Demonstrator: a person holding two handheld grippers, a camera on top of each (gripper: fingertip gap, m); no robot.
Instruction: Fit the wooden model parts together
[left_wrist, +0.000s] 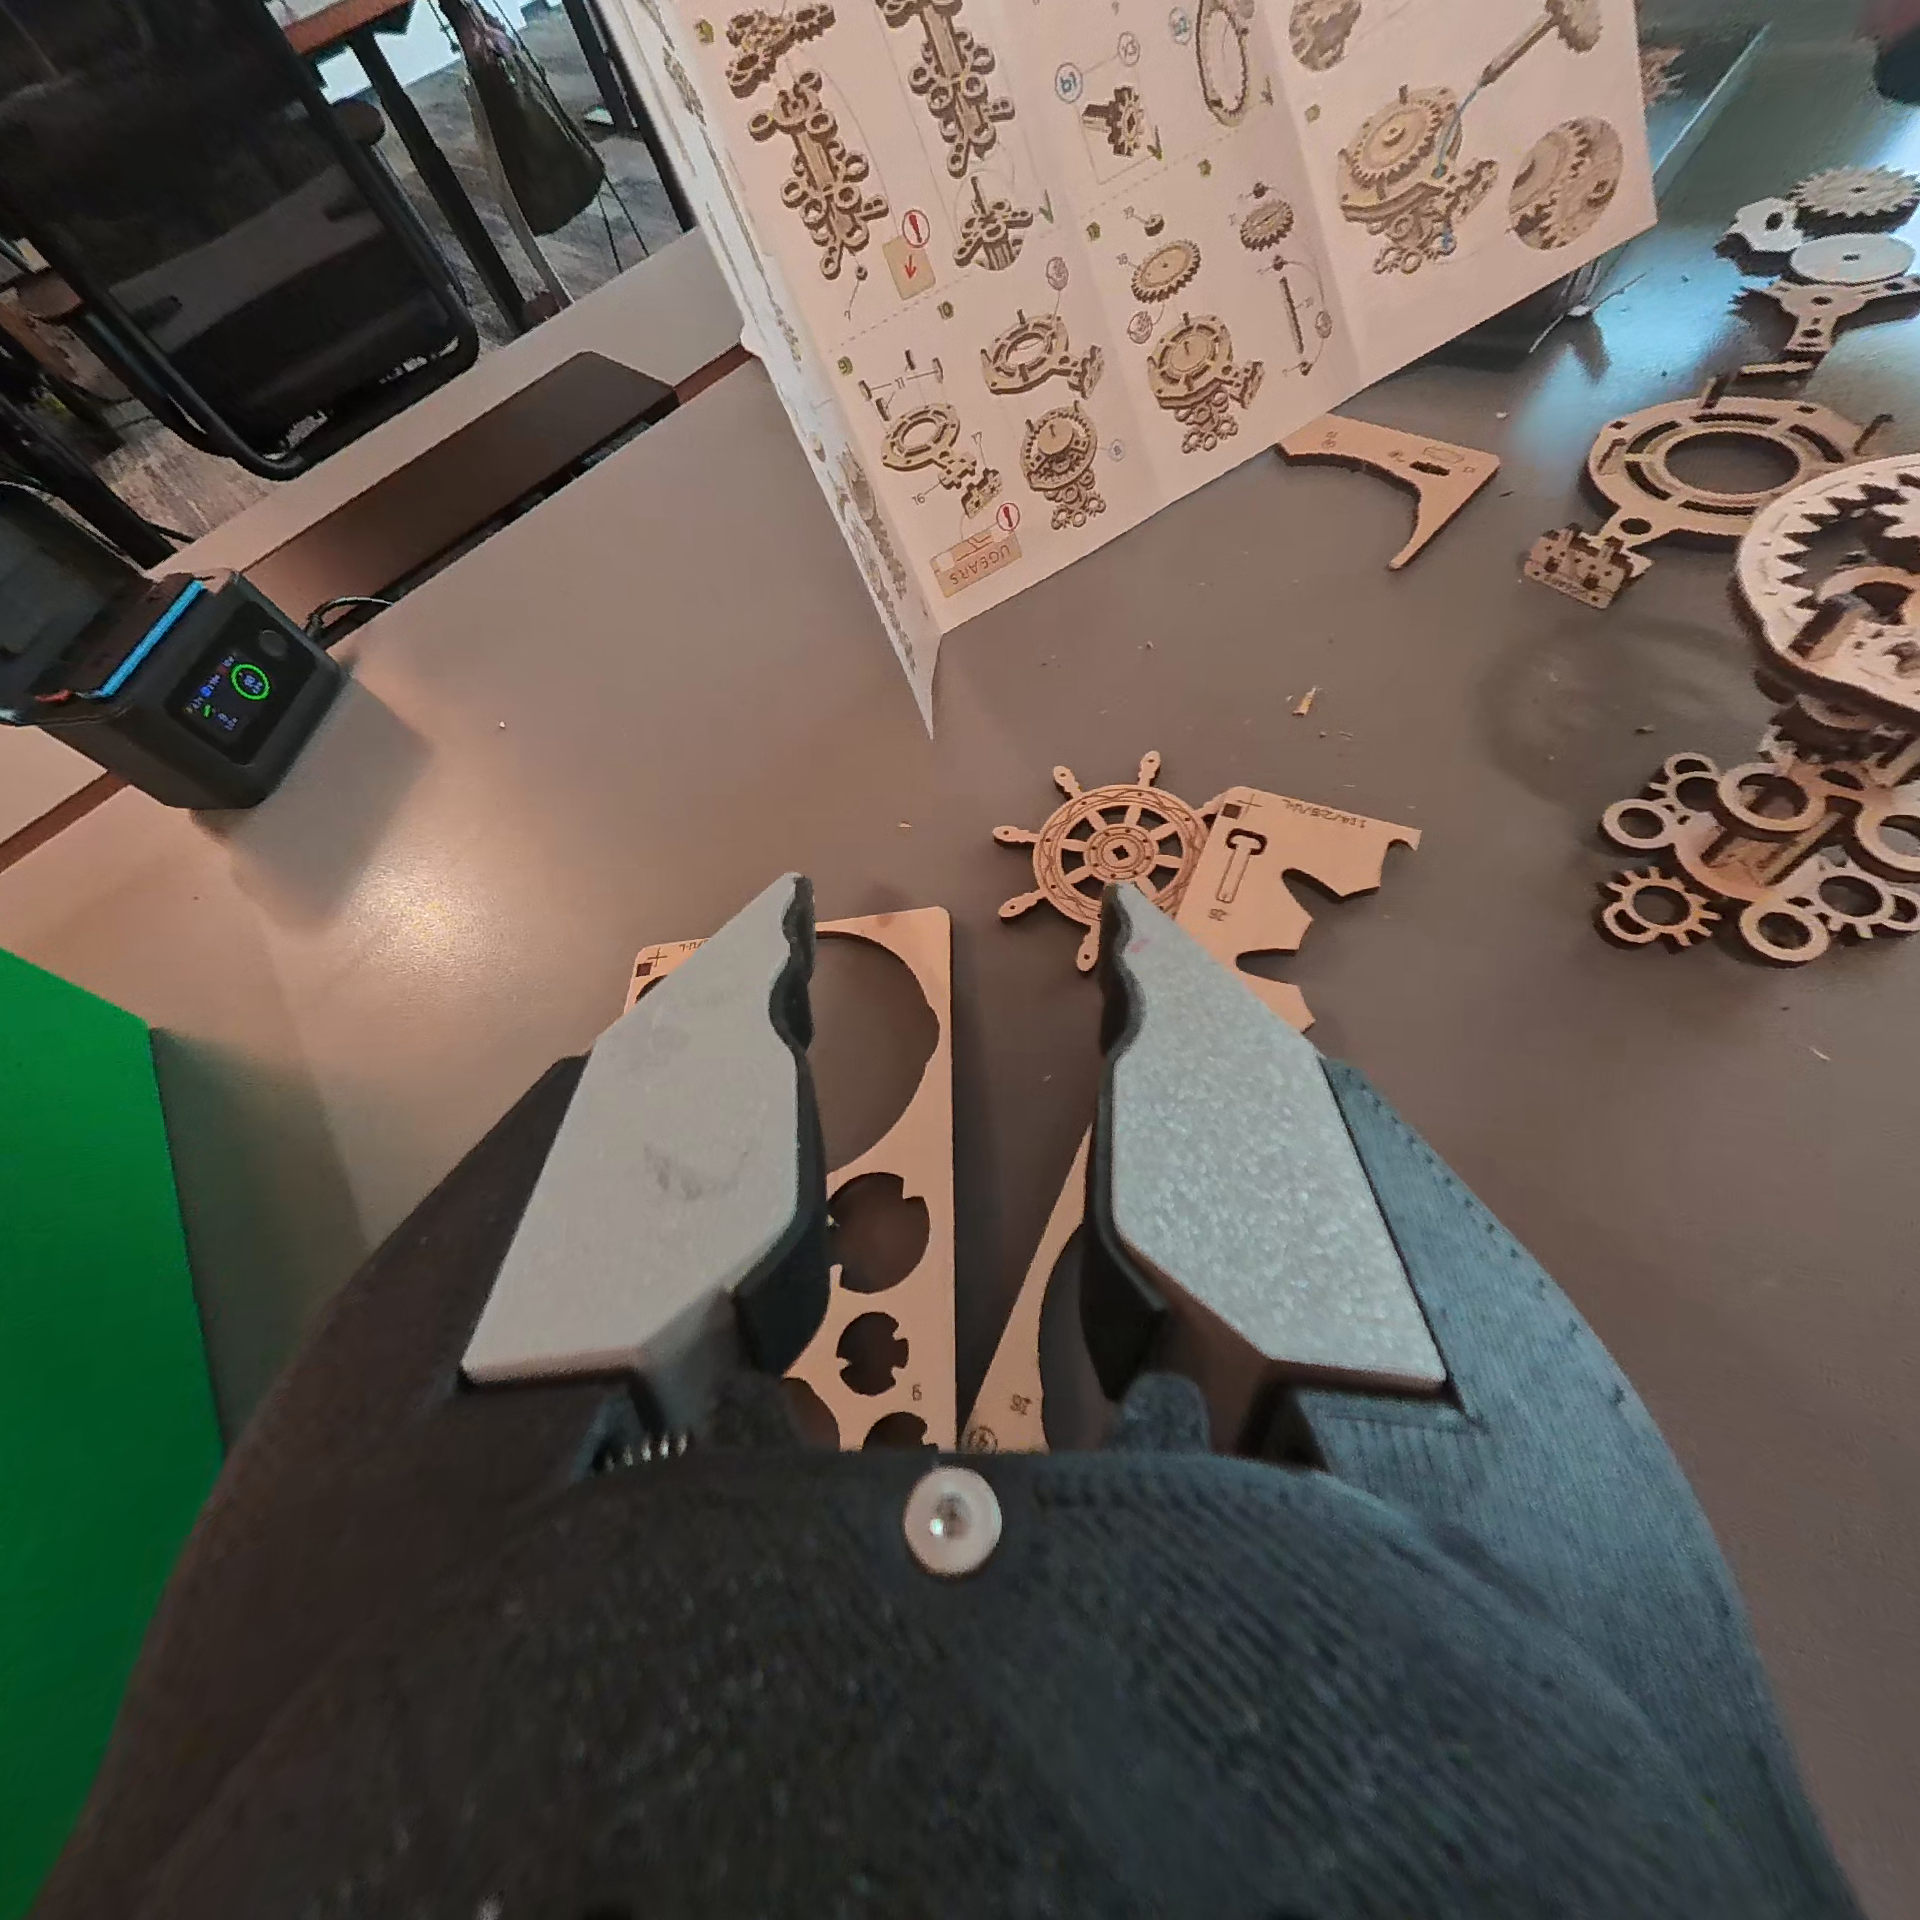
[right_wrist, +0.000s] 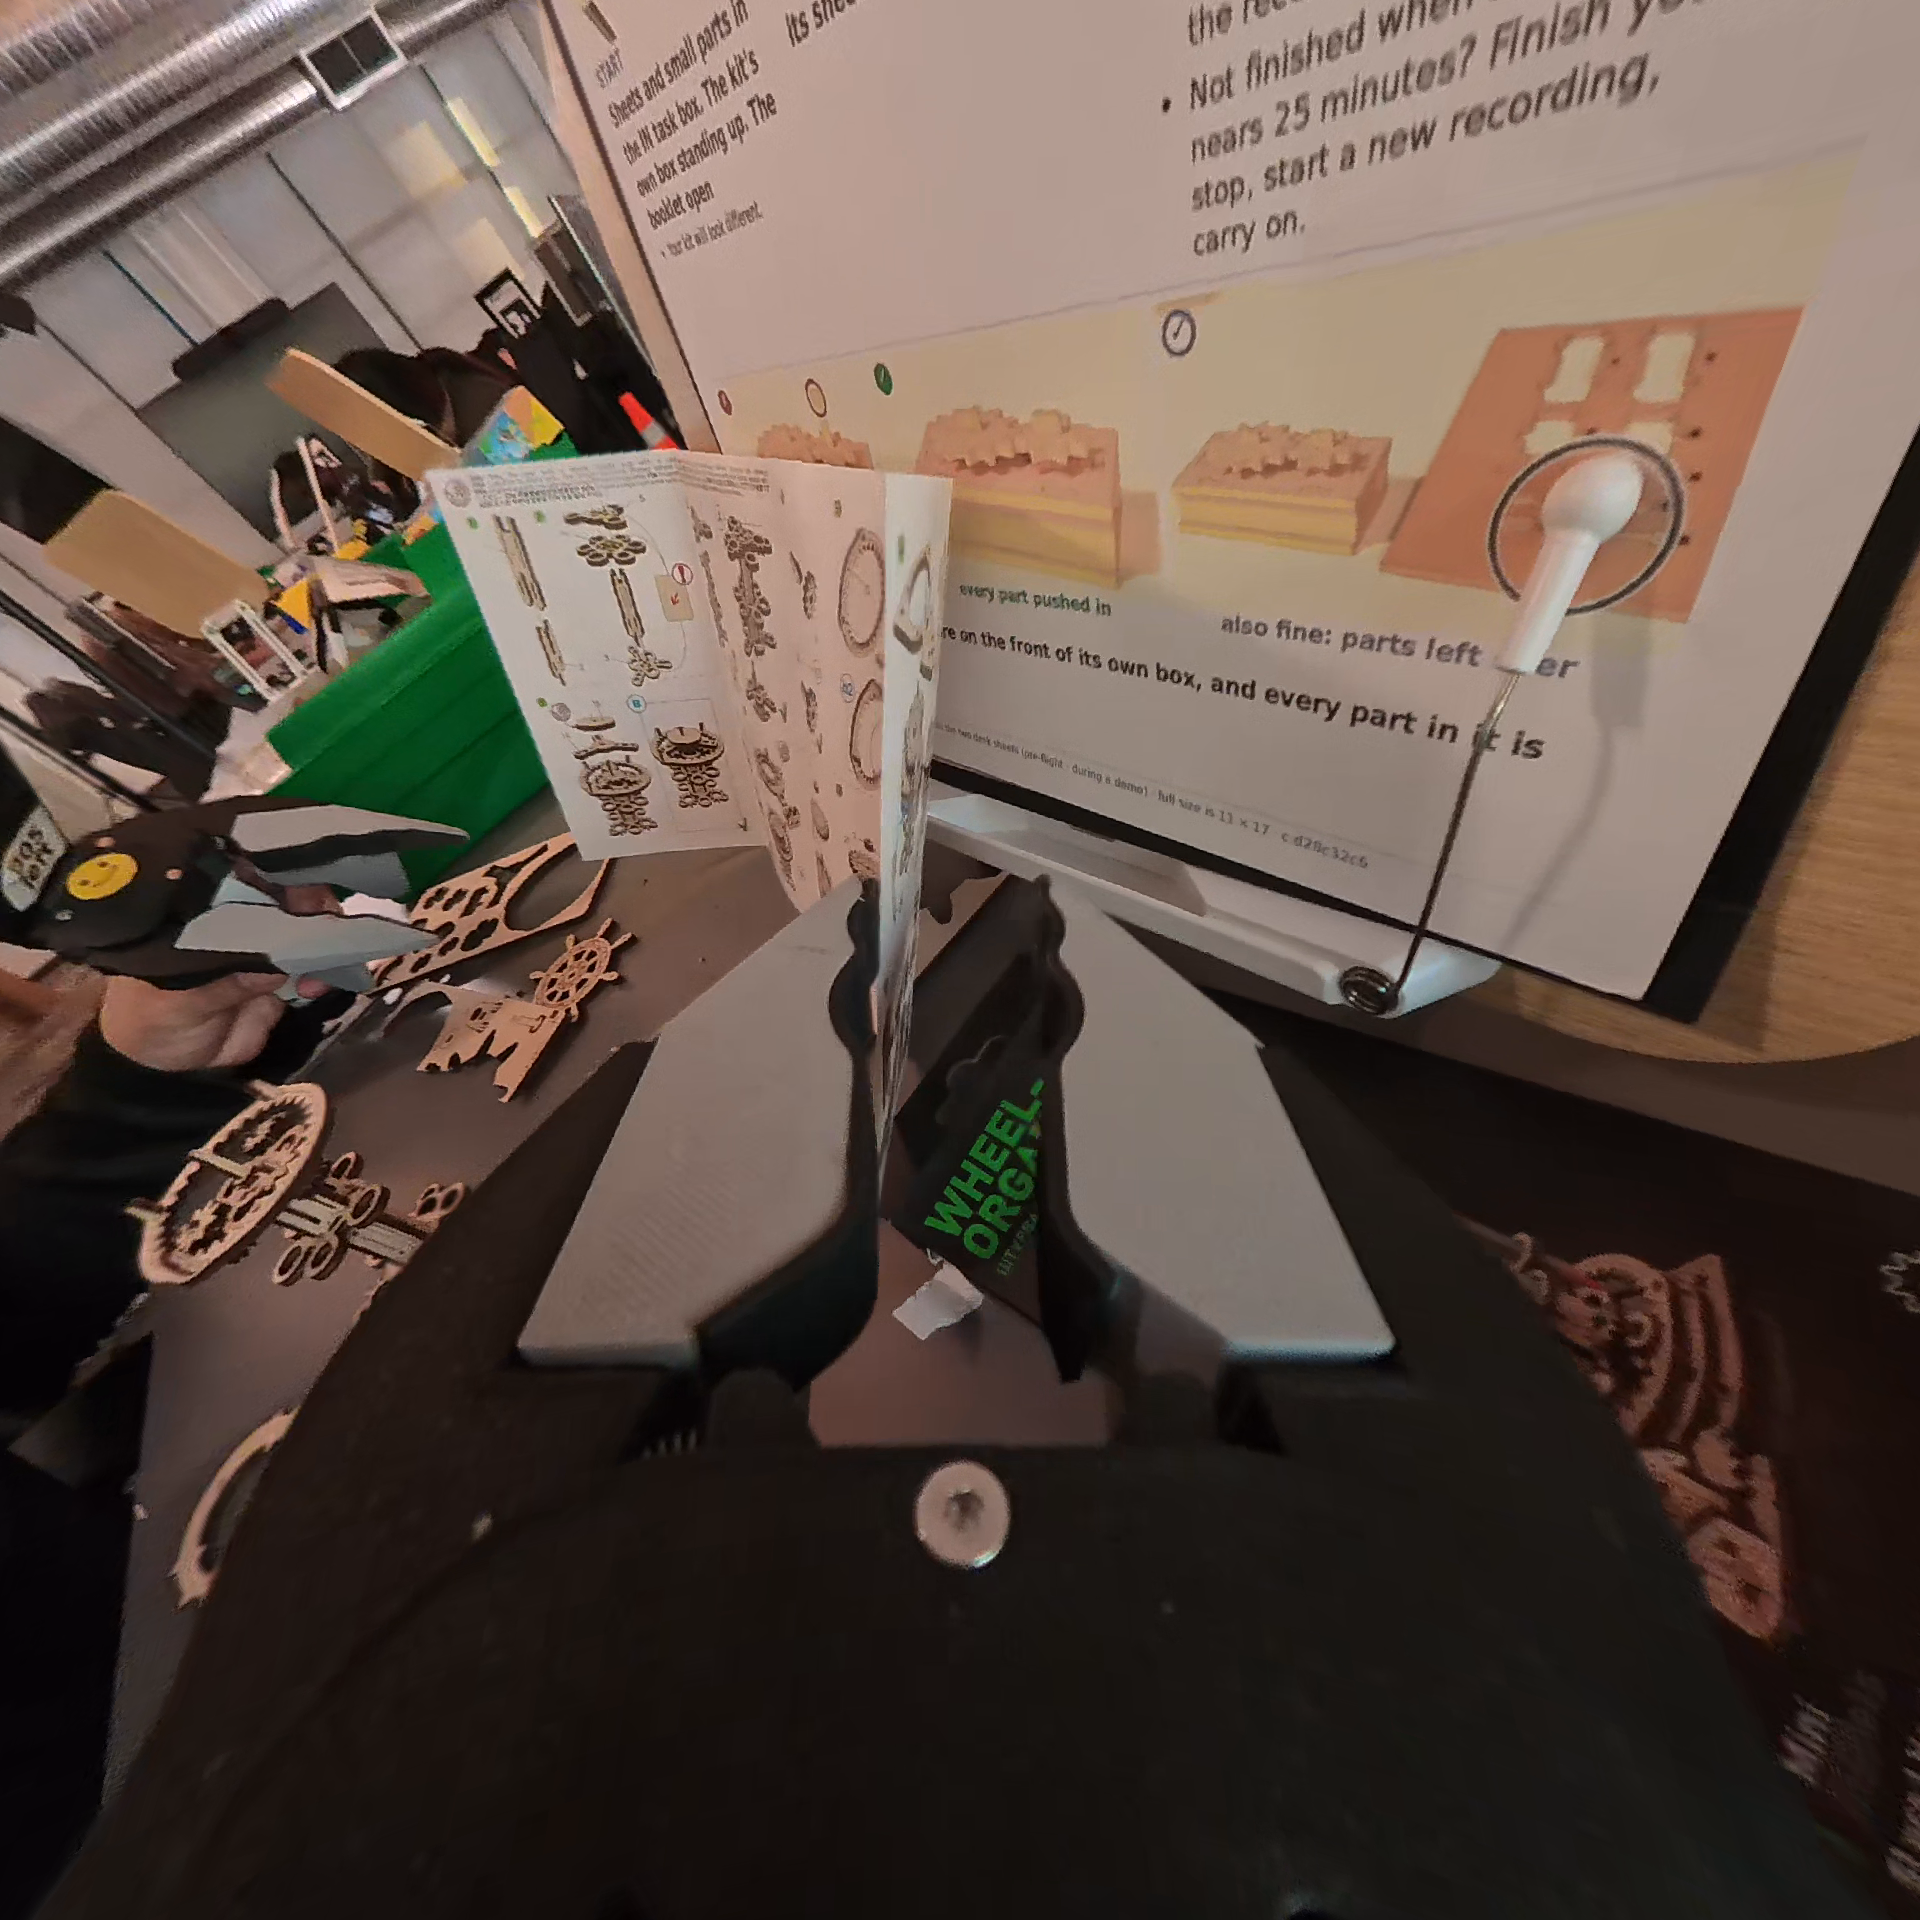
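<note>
Grey tabletop (left_wrist: 582, 831) carried the kit. At far left, a small black device with a lit screen (left_wrist: 223, 691) stood near the edge. The left gripper (left_wrist: 956, 925) hovered with its jaws wide apart and empty, above 2 punched-out plywood offcuts (left_wrist: 904, 1195). Just ahead lay a ship's-wheel part (left_wrist: 1107, 852), touching a third offcut (left_wrist: 1299, 883). The folded instruction booklet (left_wrist: 1091, 312) stood upright behind. At right stood the partly built wooden model (left_wrist: 1808, 748), with a ring-shaped frame part (left_wrist: 1714, 468) beyond it. The right gripper (right_wrist: 951, 914) had its jaws narrowly parted around the booklet's edge (right_wrist: 899, 727); contact could not be confirmed.
</note>
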